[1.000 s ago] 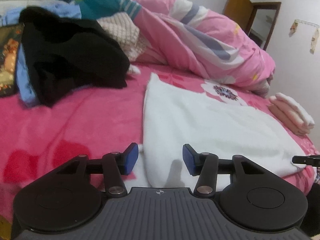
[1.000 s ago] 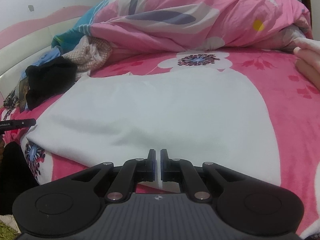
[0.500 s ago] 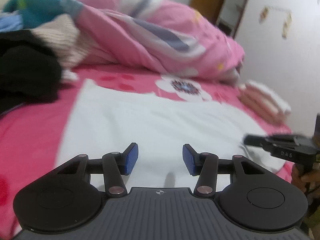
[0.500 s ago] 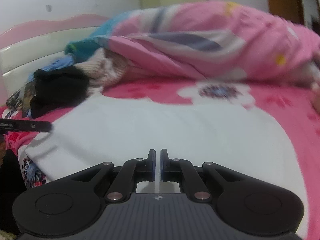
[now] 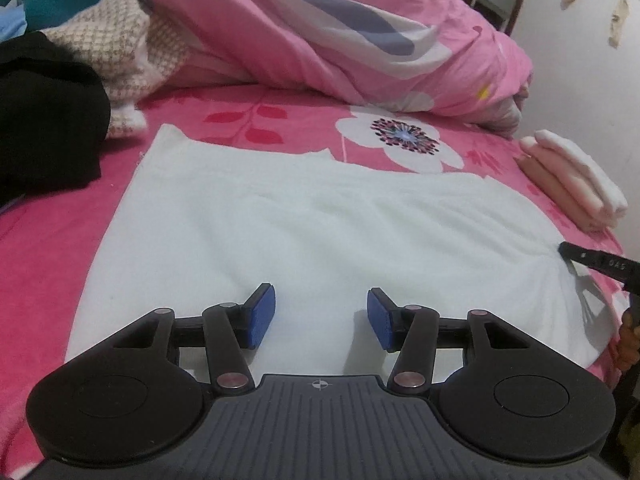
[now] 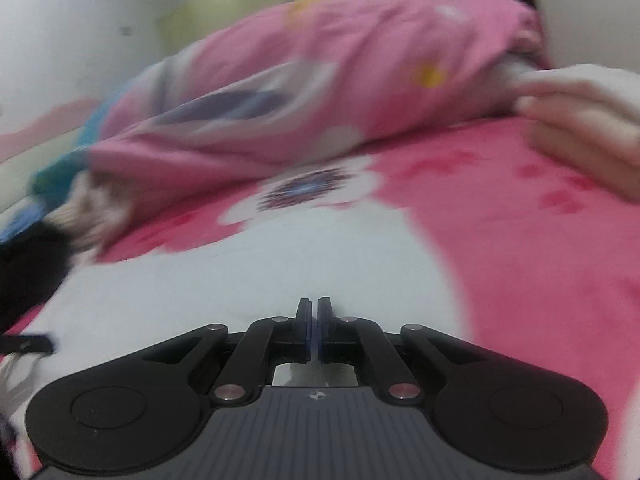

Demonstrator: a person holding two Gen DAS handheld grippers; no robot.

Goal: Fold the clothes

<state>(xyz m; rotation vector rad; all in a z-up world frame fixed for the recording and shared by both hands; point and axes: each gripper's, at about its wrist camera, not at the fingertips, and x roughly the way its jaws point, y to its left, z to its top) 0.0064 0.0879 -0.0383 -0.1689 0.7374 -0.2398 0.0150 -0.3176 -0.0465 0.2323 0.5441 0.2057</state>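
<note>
Rumpled pink quilt (image 5: 344, 32) on floral bedsheet (image 5: 48, 240)

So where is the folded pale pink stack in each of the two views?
Left wrist: folded pale pink stack at the right edge, beside the white garment.
Right wrist: same stack at the upper right, blurred.
Shared landmark: the flower print on the pink sheet.

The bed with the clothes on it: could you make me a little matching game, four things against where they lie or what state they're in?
Things:
1. white garment
2. black garment
3. left gripper
4. right gripper

States:
a. shut on white cloth
b. open, over the white cloth
c. heaped at the far left
d. spread flat on the pink sheet

Pairs: 1-d, 2-c, 3-b, 4-a
</note>
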